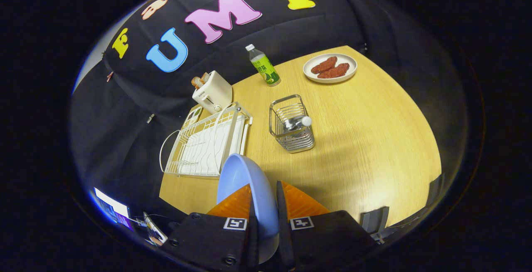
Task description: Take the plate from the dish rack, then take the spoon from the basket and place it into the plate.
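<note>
The gripper (264, 205) is gripping the blue plate (243, 180) — both fingers (235, 203) are pressing on it, one on each face, with the plate standing on edge between them. The plate's rim is rising ahead of the fingertips and curving over toward the dish rack (208, 143).

The dish rack, white wire on a white tray, is sitting on the wooden table (365, 139) just beyond the plate; the plate's upper edge is overlapping the rack's near corner in this view. Whether the two are touching, I cannot tell.

The basket (291, 128) — a metal wire one — is standing well ahead of the fingers, beside the rack and apart from it. The spoon (300, 122) is sitting inside the basket, its pale rounded end poking up near the basket's rim.

Past the rack, a white toaster (212, 91) is standing at the table's far edge with two slices of toast (200, 80) sticking up from it. A small flat device (192, 116) is lying between toaster and rack. A bottle (264, 66) with a green label and white cap is standing beyond the basket. Farther off, near the far corner, a white dish (330, 67) is holding two reddish-brown pieces of food (331, 67).

Below the table's near edge, a lit screen (111, 210) is glowing.
</note>
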`<state>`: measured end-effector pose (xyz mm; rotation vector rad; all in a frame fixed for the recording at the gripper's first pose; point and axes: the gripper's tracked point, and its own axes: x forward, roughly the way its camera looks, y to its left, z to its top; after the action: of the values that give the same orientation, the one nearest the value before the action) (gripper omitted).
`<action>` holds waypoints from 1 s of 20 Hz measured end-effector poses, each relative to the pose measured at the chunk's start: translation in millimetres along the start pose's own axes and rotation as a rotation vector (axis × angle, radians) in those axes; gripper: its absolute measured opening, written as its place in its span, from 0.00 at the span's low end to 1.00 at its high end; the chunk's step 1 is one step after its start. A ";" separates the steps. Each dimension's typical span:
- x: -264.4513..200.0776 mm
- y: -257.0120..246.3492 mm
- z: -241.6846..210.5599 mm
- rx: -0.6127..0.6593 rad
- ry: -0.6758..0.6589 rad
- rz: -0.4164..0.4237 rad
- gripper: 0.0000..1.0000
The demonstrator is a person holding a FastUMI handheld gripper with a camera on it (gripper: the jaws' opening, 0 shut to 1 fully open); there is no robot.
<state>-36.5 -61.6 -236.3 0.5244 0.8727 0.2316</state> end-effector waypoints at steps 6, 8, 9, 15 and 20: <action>38.5 -43.5 -6.6 -0.043 0.067 0.002 0.23; 47.2 -49.9 -5.3 -0.051 0.073 0.006 0.24; 49.3 -50.7 -3.5 -0.051 0.071 0.018 0.25; 50.0 -63.7 14.2 -0.080 -0.002 0.017 0.53; 24.4 -54.6 58.7 -0.245 -0.209 0.031 0.98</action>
<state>23.6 -118.3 -250.4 0.3267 0.6230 0.3019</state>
